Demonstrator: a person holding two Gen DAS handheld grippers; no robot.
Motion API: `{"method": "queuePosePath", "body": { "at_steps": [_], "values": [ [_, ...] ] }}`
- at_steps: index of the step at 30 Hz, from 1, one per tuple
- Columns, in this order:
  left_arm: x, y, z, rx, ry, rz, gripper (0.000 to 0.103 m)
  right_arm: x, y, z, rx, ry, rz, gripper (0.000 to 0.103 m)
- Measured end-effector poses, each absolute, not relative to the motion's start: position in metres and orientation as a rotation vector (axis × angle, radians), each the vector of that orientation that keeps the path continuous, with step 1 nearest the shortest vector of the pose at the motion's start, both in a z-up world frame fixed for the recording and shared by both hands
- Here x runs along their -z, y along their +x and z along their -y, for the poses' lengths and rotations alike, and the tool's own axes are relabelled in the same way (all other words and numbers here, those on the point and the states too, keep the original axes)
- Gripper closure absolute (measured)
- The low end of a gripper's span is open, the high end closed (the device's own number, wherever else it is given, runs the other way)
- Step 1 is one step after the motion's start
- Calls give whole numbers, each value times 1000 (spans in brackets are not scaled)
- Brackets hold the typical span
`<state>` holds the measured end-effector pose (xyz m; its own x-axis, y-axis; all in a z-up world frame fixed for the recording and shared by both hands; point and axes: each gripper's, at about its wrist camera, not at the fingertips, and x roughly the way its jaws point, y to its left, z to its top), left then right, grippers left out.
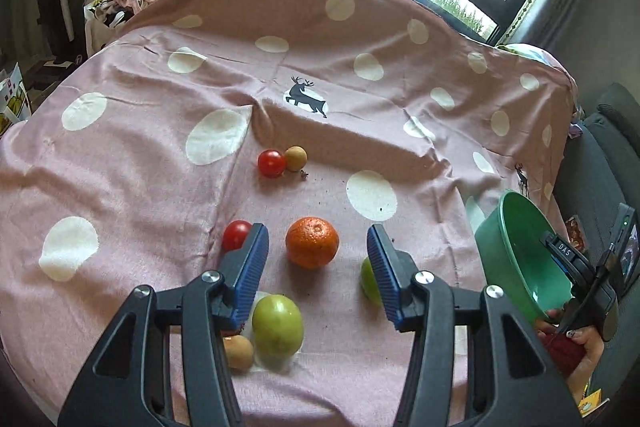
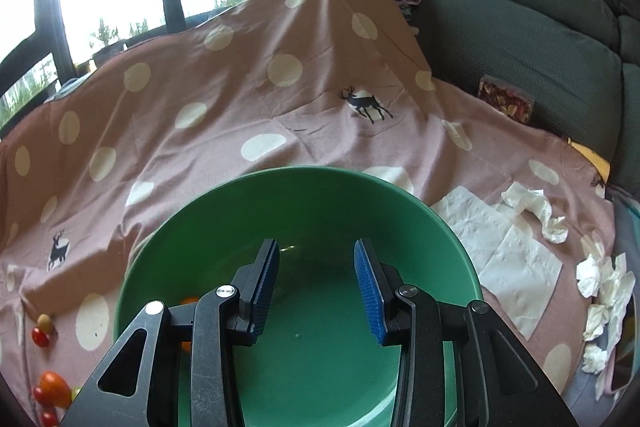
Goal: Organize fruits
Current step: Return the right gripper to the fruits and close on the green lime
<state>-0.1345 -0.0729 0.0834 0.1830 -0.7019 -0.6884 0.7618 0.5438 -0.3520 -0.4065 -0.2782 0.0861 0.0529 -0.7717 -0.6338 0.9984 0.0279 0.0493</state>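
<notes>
My left gripper (image 1: 318, 241) is open, its blue pads on either side of an orange (image 1: 312, 242) on the pink spotted cloth (image 1: 140, 131). A red tomato (image 1: 236, 234) lies by the left pad, a green fruit (image 1: 369, 279) behind the right pad. Another green fruit (image 1: 277, 325) and a small tan fruit (image 1: 238, 351) lie nearer. A red tomato (image 1: 271, 163) and a tan fruit (image 1: 296, 158) lie farther back. My right gripper (image 2: 316, 277) is open over the empty green bowl (image 2: 304, 199). The bowl also shows tilted in the left wrist view (image 1: 516, 251).
Crumpled and flat white tissues (image 2: 524, 227) lie on the cloth to the right of the bowl. A grey sofa (image 2: 520, 27) stands at the right. Windows are behind. Several fruits (image 2: 50, 385) show at the lower left of the right wrist view.
</notes>
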Motion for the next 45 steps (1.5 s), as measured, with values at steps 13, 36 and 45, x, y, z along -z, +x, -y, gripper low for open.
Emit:
{"method": "queuePosePath", "body": {
  "at_steps": [13,36,45],
  "values": [
    [-81,-141,73,1021,143,-910,40,-101,-390,252,1291,553,-577,63],
    [-65,-141,80,1056,197,-1006,31,-74,-291,218,543,854,-651,39],
    [-57,-165,104,1176,216,-1041,46,-52,-277,227,521,931,-701,57]
  ]
}}
